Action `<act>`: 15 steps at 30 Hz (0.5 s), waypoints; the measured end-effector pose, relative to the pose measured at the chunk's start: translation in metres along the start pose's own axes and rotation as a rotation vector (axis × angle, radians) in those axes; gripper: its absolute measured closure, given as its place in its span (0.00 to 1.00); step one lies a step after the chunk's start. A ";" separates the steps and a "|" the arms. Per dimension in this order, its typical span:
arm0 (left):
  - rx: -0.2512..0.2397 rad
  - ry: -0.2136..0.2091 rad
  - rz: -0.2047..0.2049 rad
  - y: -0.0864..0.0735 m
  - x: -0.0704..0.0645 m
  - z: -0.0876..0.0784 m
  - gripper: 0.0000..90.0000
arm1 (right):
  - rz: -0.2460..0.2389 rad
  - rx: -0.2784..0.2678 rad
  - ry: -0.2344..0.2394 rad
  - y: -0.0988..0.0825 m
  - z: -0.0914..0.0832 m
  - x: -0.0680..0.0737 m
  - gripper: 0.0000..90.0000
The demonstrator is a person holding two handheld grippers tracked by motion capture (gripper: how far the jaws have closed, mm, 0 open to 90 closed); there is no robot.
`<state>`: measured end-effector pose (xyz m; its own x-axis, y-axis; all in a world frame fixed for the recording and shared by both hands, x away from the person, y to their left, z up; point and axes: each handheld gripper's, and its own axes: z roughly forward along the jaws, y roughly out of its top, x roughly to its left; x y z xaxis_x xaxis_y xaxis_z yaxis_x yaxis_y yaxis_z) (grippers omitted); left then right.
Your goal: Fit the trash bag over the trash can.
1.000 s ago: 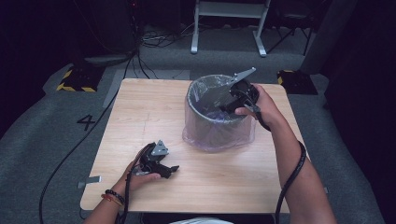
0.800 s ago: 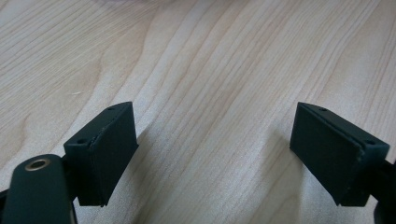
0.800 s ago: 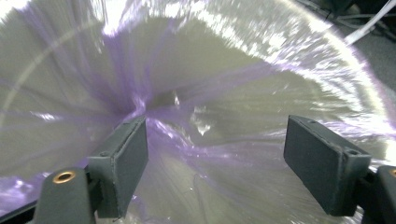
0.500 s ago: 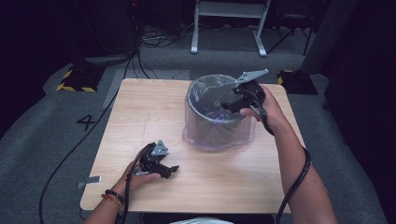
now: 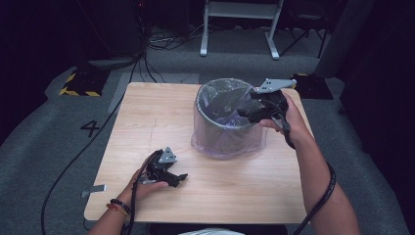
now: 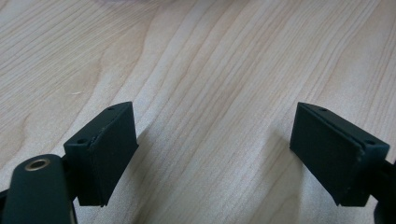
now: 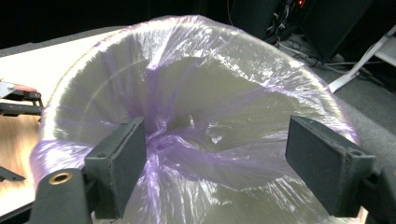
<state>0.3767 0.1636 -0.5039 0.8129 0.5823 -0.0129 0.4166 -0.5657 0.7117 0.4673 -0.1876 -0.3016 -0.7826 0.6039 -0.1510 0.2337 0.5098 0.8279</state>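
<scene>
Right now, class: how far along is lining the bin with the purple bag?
Done: the bag sits in the bin, its top folded over the rim and hanging down the outside. In hand: the right gripper is at the rim, open, with bag film bunched by one of its pads. The left gripper rests open on the table. Left: probably smoothing the bunched film.

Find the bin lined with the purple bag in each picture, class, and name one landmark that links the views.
High view: the bin stands right of centre on the wooden table.
Left gripper view: table grain between the jaws; a pale purplish trace at the top edge may be the bag.
Right gripper view: the bin sits straight ahead.
Shared landmark: the wooden table.
</scene>
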 end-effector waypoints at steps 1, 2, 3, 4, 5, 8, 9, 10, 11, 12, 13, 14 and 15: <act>0.000 0.000 0.000 0.000 0.000 0.000 0.16 | -0.003 -0.005 0.006 0.000 -0.002 0.001 0.23; 0.000 0.000 0.000 0.000 0.000 0.000 0.16 | -0.009 -0.007 0.010 0.000 -0.005 0.002 0.23; 0.000 0.000 0.000 0.000 0.000 0.000 0.16 | -0.012 -0.013 0.002 0.000 -0.007 0.003 0.23; 0.000 0.000 0.000 0.000 0.000 0.000 0.16 | -0.013 -0.018 -0.011 0.000 -0.008 0.004 0.23; 0.000 0.000 0.000 0.000 0.000 0.000 0.16 | -0.018 -0.019 -0.016 0.000 -0.010 0.005 0.22; 0.000 0.000 0.001 0.000 0.000 0.000 0.16 | -0.027 -0.021 -0.022 -0.003 -0.014 0.006 0.22; 0.000 0.000 0.000 0.000 0.000 0.000 0.16 | -0.027 -0.019 -0.020 -0.004 -0.016 0.006 0.22; 0.000 0.000 0.000 0.000 0.000 0.000 0.16 | -0.029 -0.021 -0.021 -0.005 -0.017 0.007 0.22; 0.000 0.000 0.000 0.000 0.000 0.000 0.16 | -0.029 -0.025 -0.021 -0.006 -0.019 0.008 0.22; 0.000 0.000 0.000 0.000 0.000 0.000 0.16 | -0.030 -0.026 -0.018 -0.008 -0.020 0.008 0.21; 0.000 0.000 0.000 0.000 0.000 0.000 0.16 | -0.034 -0.025 -0.019 -0.009 -0.021 0.009 0.21; 0.000 0.000 0.000 0.000 0.000 0.000 0.16 | -0.039 -0.028 -0.022 -0.010 -0.023 0.010 0.21; 0.000 0.000 0.000 0.000 0.000 0.000 0.16 | -0.039 -0.029 -0.024 -0.011 -0.024 0.011 0.21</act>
<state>0.3767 0.1635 -0.5039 0.8129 0.5823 -0.0124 0.4162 -0.5658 0.7118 0.4426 -0.2015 -0.2997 -0.7769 0.5984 -0.1958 0.1863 0.5155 0.8364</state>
